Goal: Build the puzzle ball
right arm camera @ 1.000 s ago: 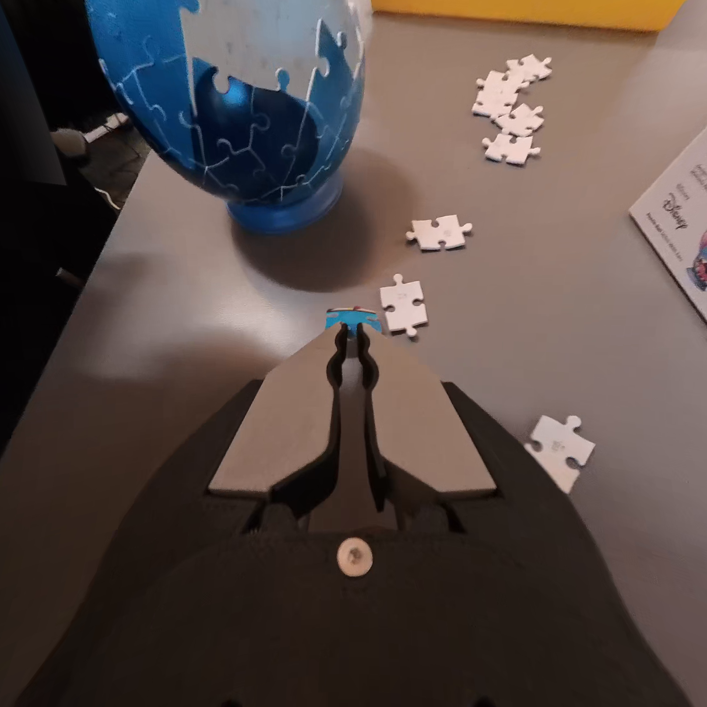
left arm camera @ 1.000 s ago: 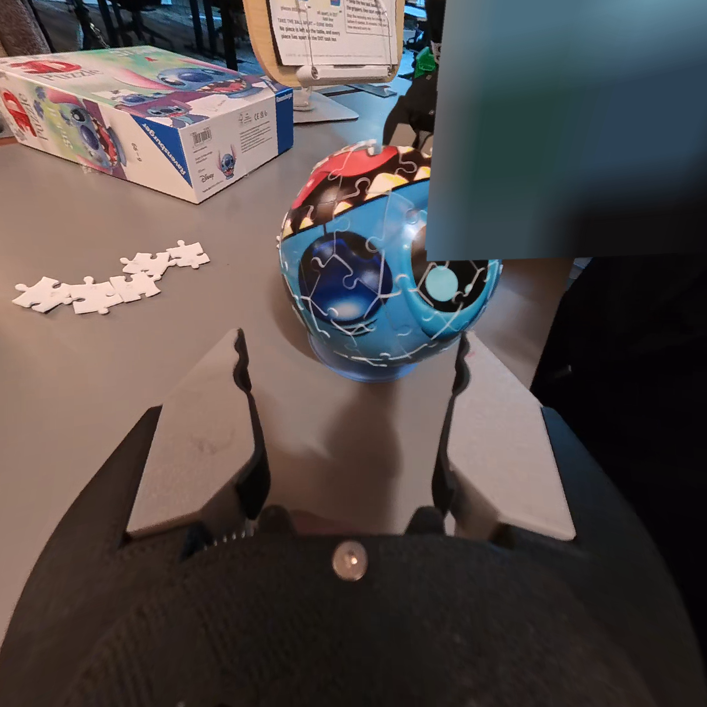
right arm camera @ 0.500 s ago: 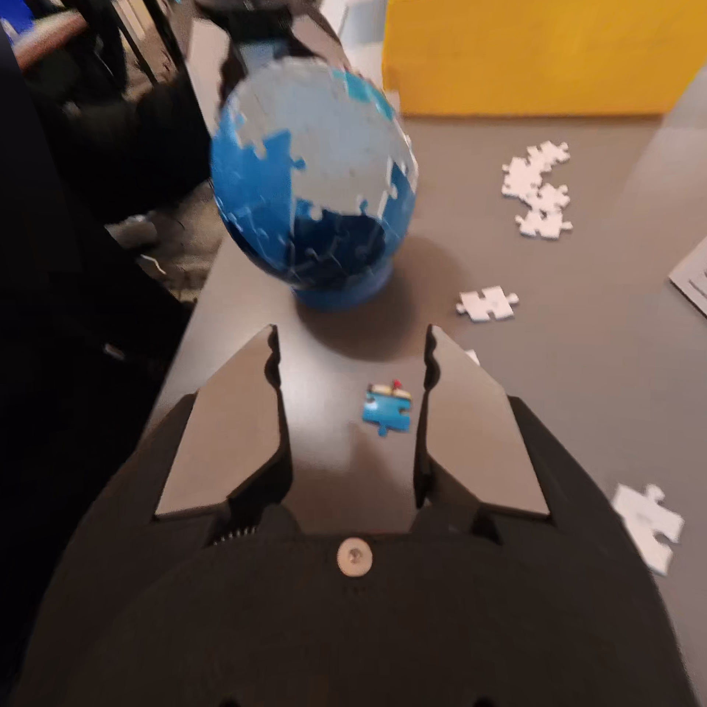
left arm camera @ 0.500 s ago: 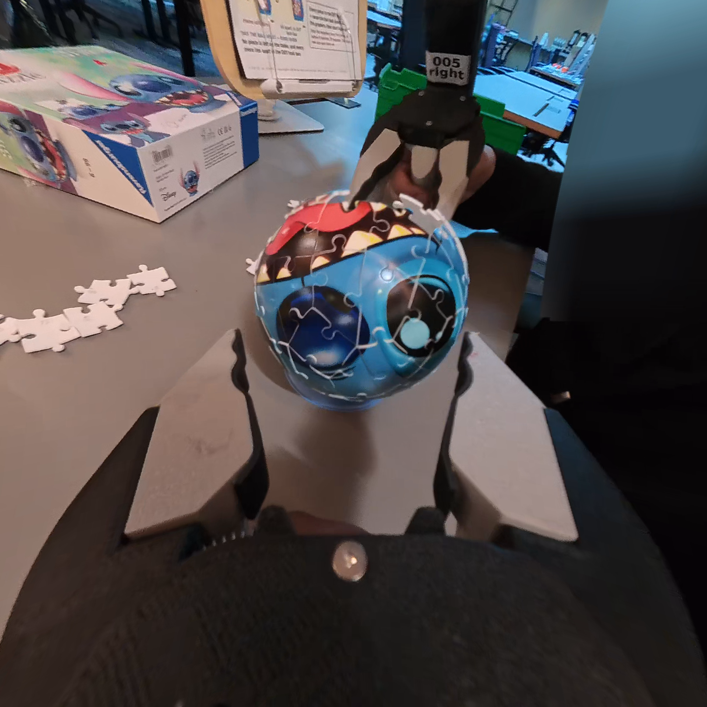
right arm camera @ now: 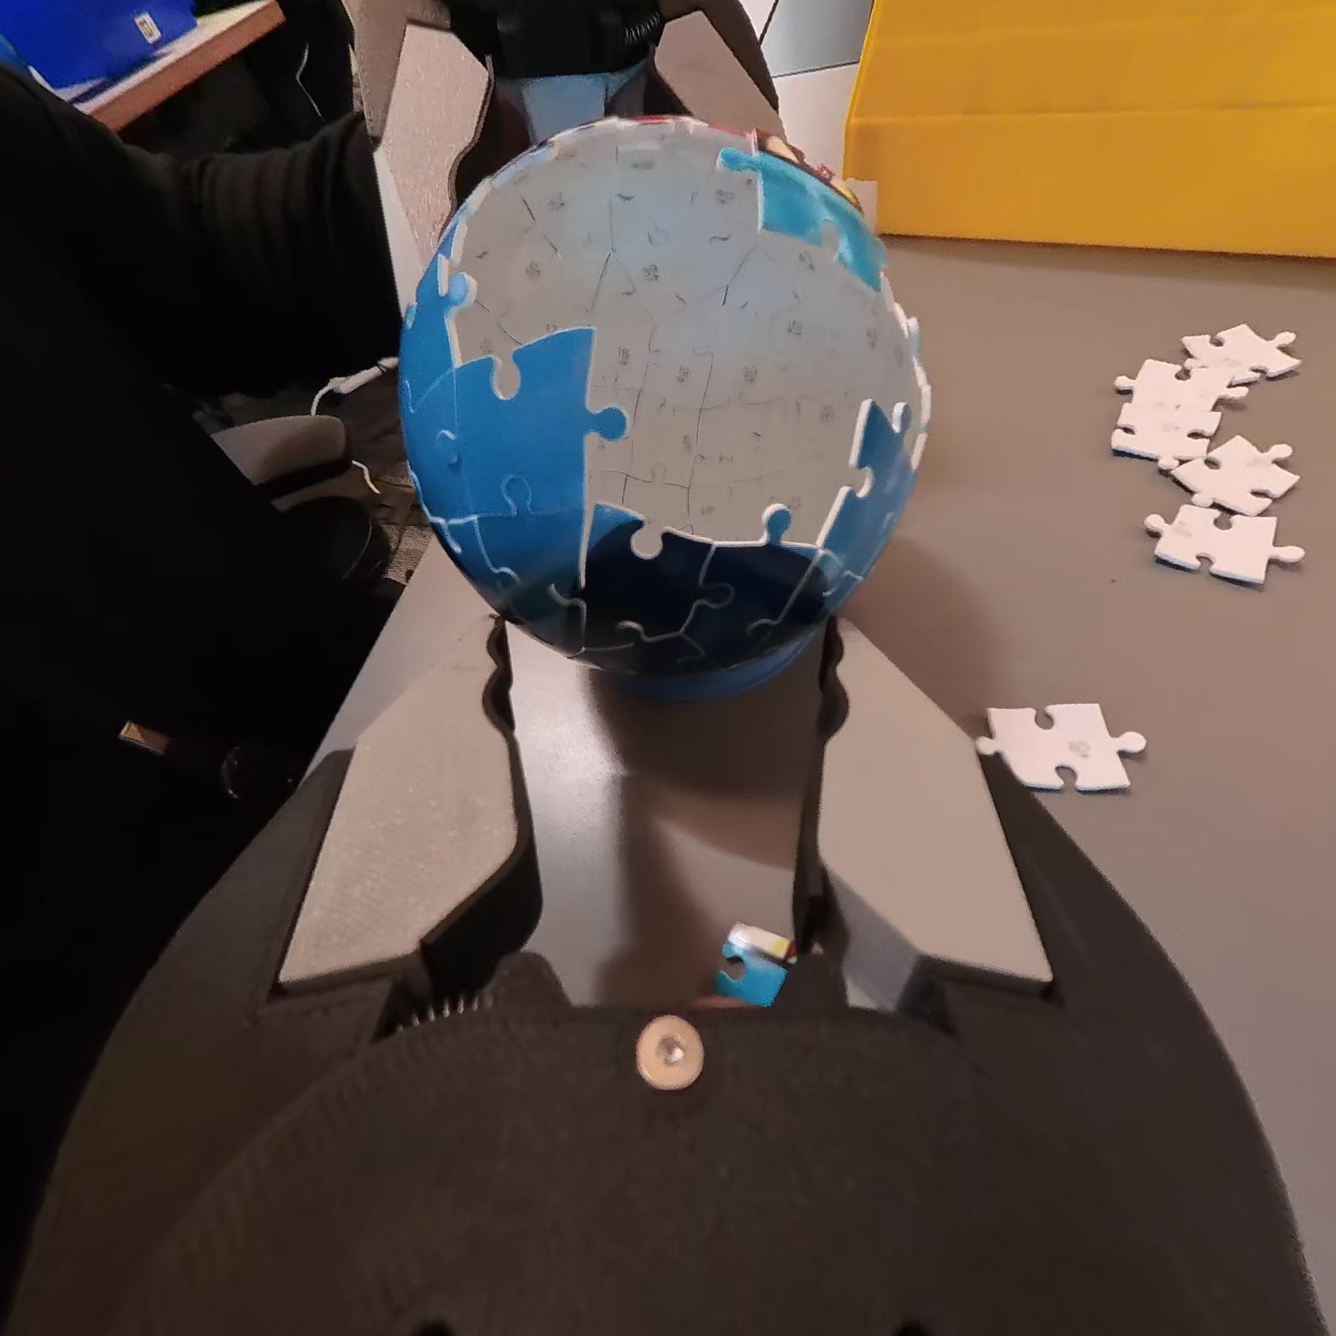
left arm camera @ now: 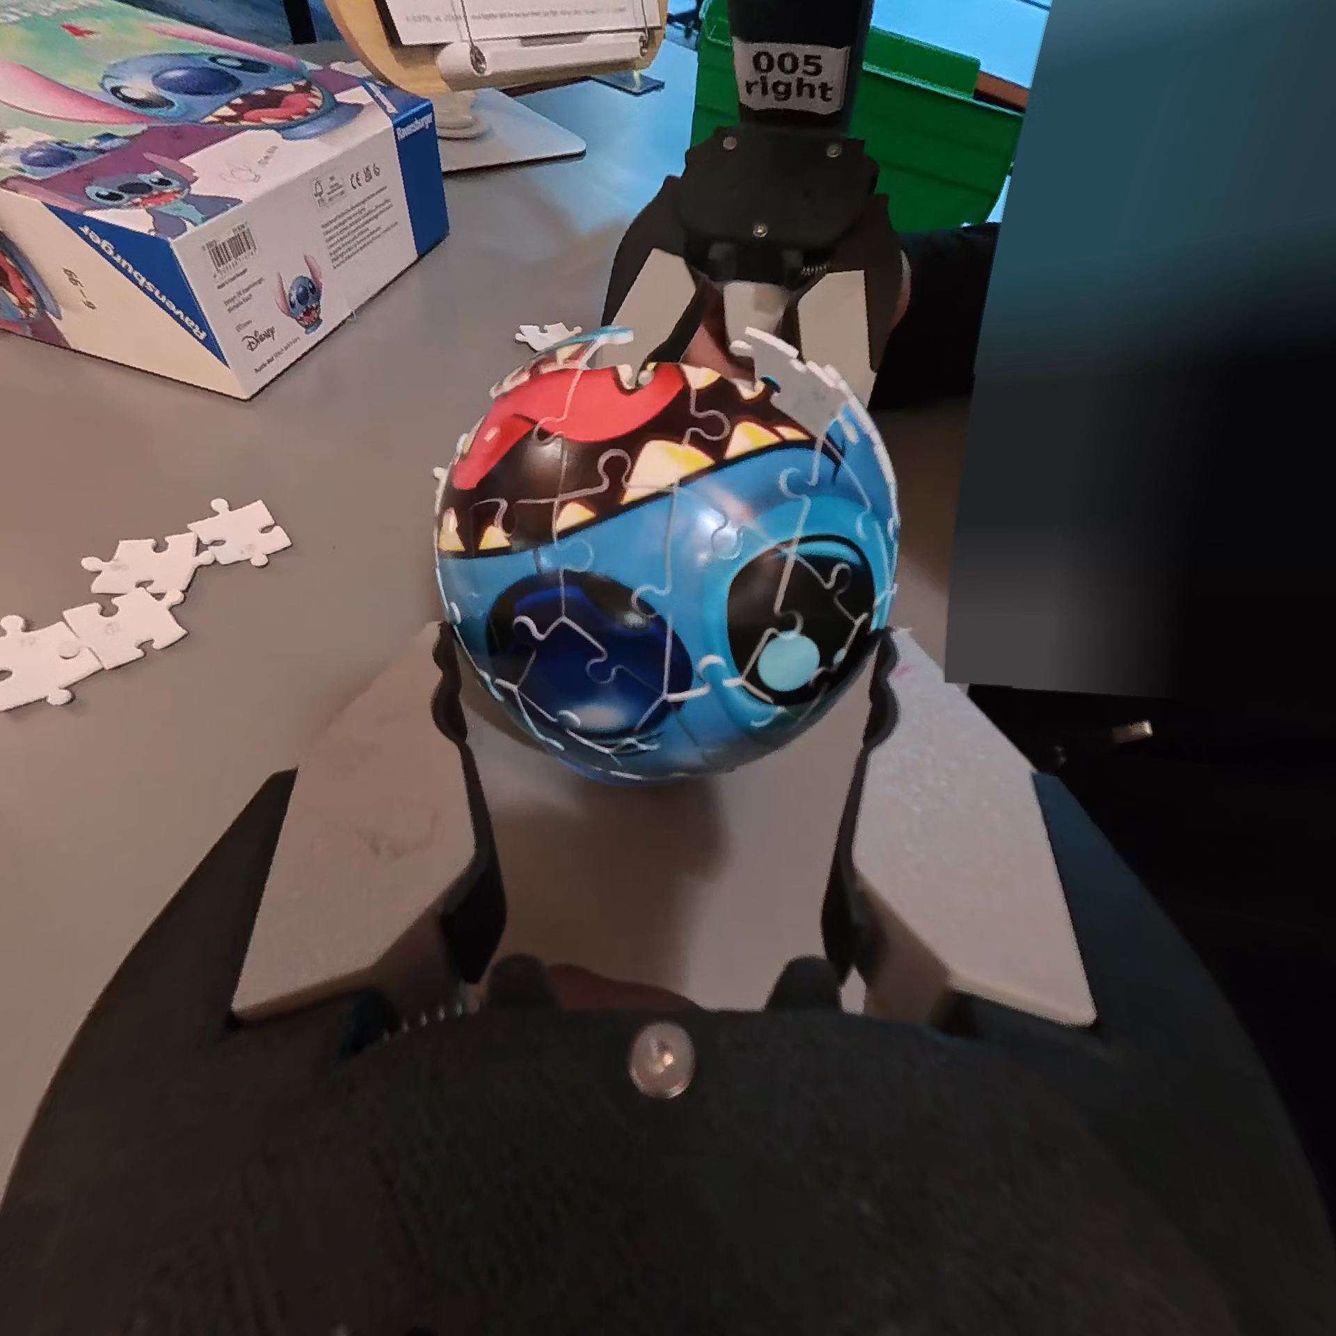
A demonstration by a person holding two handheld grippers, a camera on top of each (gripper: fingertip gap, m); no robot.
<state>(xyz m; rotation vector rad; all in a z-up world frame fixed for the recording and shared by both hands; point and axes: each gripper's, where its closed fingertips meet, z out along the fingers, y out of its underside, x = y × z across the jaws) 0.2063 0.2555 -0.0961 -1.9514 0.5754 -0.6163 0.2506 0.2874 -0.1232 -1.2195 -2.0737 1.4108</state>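
Observation:
The puzzle ball (left arm camera: pixel 665 571) stands on a blue ring base on the grey table. It is blue with a dark mouth and a red tongue. Its far side (right arm camera: pixel 651 405) has a large gap that shows the white inside. My left gripper (left arm camera: pixel 665 651) is open, with its fingertips on either side of the ball's lower half. My right gripper (right arm camera: pixel 664 636) is open and empty on the opposite side, close to the ball's base; it also shows in the left wrist view (left arm camera: pixel 752 289). A blue loose piece (right arm camera: pixel 755 965) lies on the table between the right fingers.
White face-down pieces lie in groups on the table (left arm camera: pixel 144 600) (right arm camera: pixel 1207 448), with one single piece (right arm camera: pixel 1059 744). The puzzle box (left arm camera: pixel 217 217), a sheet on a stand (left arm camera: pixel 520 43) and a green crate (left arm camera: pixel 925 123) stand behind. A yellow bin (right arm camera: pixel 1084 108) is far right. The table edge (right arm camera: pixel 405 636) runs beside the ball. The grippers' ends are close to 8 cm from one another. The left gripper is farther from the blue loose piece (right arm camera: pixel 755 965), some 15 cm, than the right, some 9 cm.
My right gripper opened and let the blue piece drop onto the table, then moved up to the ball. My left gripper moved forward until its fingers flank the ball.

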